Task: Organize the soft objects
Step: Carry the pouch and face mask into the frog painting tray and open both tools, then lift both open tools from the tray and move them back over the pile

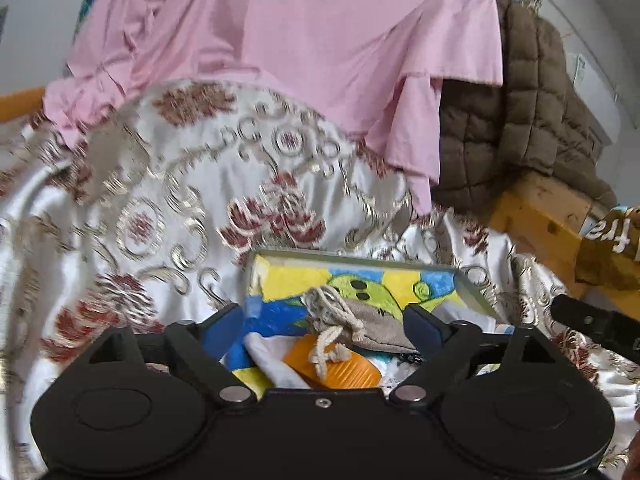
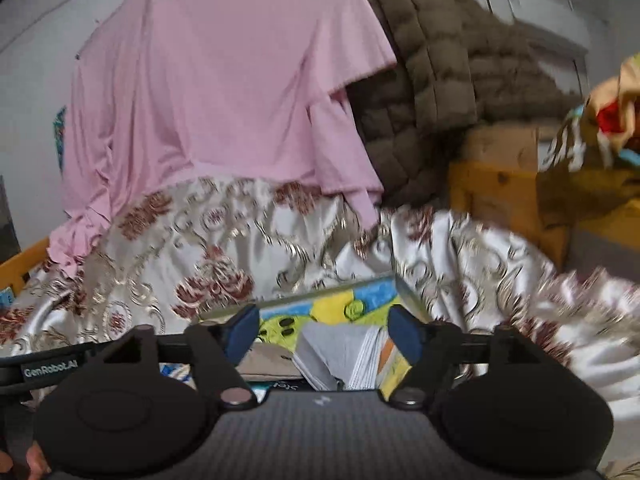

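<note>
A shallow box [image 1: 472, 292] with a yellow, blue and green picture lining lies on the floral satin bedspread [image 1: 168, 208]. In it are a grey drawstring pouch [image 1: 372, 320], an orange ribbed piece [image 1: 344, 372] and a white cloth [image 1: 268, 356]. My left gripper [image 1: 322, 330] hovers open over the box; its blue pads [image 1: 224, 332] stand apart on either side of the pouch without pressing it. In the right wrist view my right gripper [image 2: 322, 334] is open above the same box [image 2: 304, 300], over a folded grey cloth with a striped edge [image 2: 340, 356] that its pads do not touch.
A pink garment [image 1: 280, 40] hangs behind the bed, with a brown quilted jacket [image 1: 520, 120] beside it. At the right are a yellow wooden frame [image 1: 536, 224] and a brown bag with white lettering [image 1: 612, 248]. A cardboard box [image 2: 504, 148] sits behind the frame.
</note>
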The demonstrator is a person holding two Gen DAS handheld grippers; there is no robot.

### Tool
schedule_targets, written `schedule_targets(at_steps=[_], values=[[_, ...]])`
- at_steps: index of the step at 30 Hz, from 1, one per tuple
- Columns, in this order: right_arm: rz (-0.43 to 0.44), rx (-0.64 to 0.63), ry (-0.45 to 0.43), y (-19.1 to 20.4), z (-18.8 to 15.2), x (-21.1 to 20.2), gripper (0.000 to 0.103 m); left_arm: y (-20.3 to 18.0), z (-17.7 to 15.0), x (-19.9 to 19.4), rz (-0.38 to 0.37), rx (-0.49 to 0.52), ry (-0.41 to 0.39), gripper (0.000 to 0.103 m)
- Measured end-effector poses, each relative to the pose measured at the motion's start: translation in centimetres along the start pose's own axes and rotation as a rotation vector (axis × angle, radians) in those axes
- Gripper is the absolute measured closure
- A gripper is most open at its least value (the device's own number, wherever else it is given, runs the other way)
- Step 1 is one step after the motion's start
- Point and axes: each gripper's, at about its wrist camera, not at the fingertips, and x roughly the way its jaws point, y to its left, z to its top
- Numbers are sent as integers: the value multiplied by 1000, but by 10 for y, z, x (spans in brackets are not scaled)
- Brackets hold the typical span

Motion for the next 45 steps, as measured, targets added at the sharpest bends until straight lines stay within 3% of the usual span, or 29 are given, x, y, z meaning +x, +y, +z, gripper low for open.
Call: schedule_targets(at_steps=[10,23,35,45], values=[[27,-28,-76,16,-3,-91,10,13,-11,-104,5,6,-88,8],[81,-54,-176,17,-37,-200,0,9,-63,-203,26,8,-147,1],[69,-7,-160,8,-62,-252,0,-13,-105,-262,-6,88,-196,1],[39,5,-118,10,-82,-279,0,-7,-139,-294,0,86,-152,1]])
